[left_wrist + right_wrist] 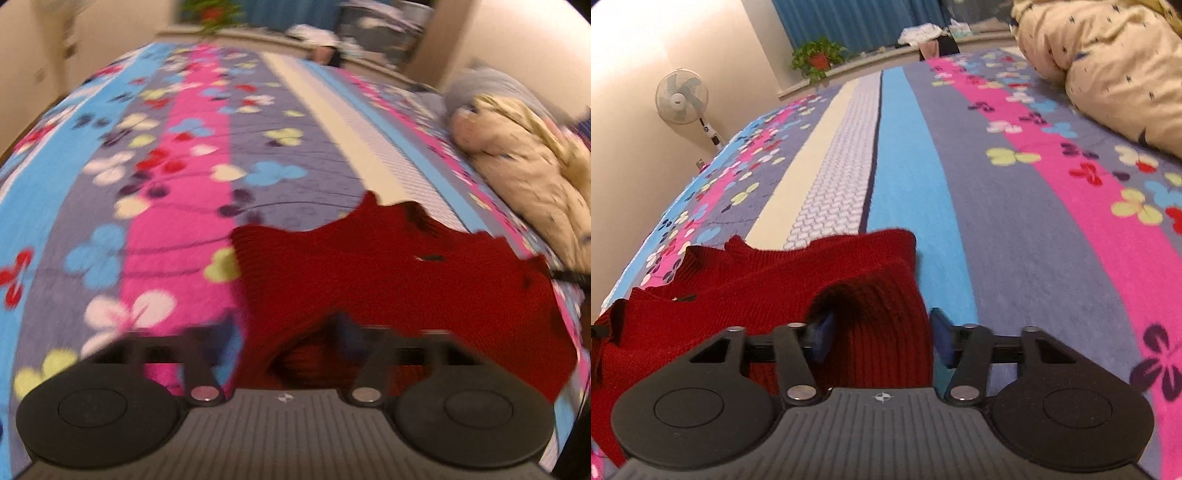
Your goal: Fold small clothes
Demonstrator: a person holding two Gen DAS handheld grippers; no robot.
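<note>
1. Sweater (738,288), red knit, spread on the striped bedspread (1015,258) close to the bed's near edge, neckline turned toward the far edge; a cream quilt (1108,66) bundled well apart by the far right corner.
2. Right gripper (882,332) clamped on a bunched fold at the sweater's right side, knit filling the gap between both blue pads.
3. Left gripper (288,332) set astride the sweater's left side, knit lying between its fingers; too blurred to tell whether the pads actually press.
4. Step in hand, as judged: taking hold of the garment at both sides, ready for a first fold.
5. Next move likely calls for a firm pinch on the left side first, then lifting both holds together and carrying them level toward the neckline, keeping the knit taut so the fold lands straight and not skewed.
</note>
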